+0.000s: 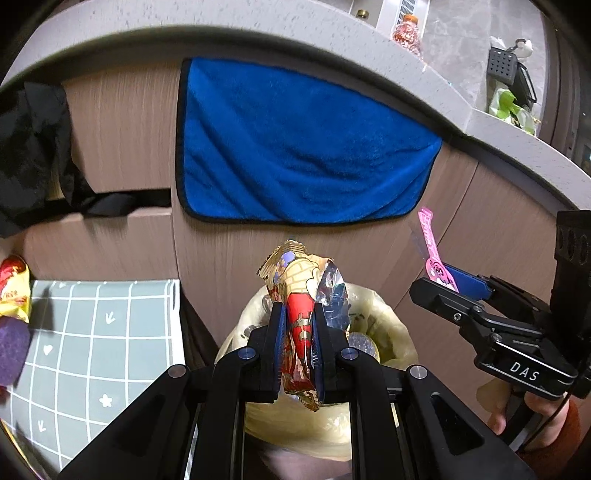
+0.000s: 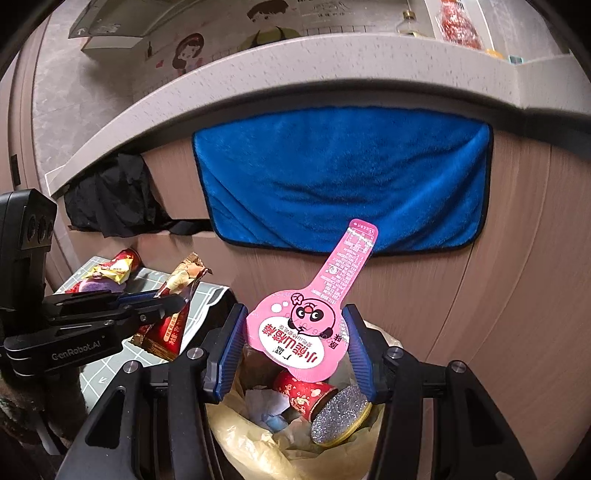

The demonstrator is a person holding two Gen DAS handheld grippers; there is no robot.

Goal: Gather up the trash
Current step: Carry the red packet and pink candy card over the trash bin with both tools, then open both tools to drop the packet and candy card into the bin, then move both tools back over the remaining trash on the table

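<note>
My left gripper [image 1: 298, 308] is shut on a red and gold foil cone wrapper [image 1: 291, 269], which stands upright between the blue pads. Right under it is a bin lined with a yellowish bag [image 1: 391, 317]. My right gripper [image 2: 295, 332] is shut on a pink spoon-shaped wrapper [image 2: 325, 295] with a cartoon face, held over the same bag [image 2: 251, 439]. In the bag lie a red paper cup [image 2: 303, 391], a glittery silver disc [image 2: 340, 413] and crumpled paper. Each wrist view shows the other gripper at its side: the right gripper [image 1: 434, 278] and the left gripper [image 2: 173, 298].
A blue towel [image 1: 295, 147] hangs on the wooden cabinet front behind the bin, under a speckled counter edge [image 1: 258, 33]. Black cloth [image 1: 33, 147] spills from an open drawer at left. A grey checked mat [image 1: 92, 332] holds more wrappers [image 2: 110, 269]. A hand [image 1: 535, 413] grips the right tool.
</note>
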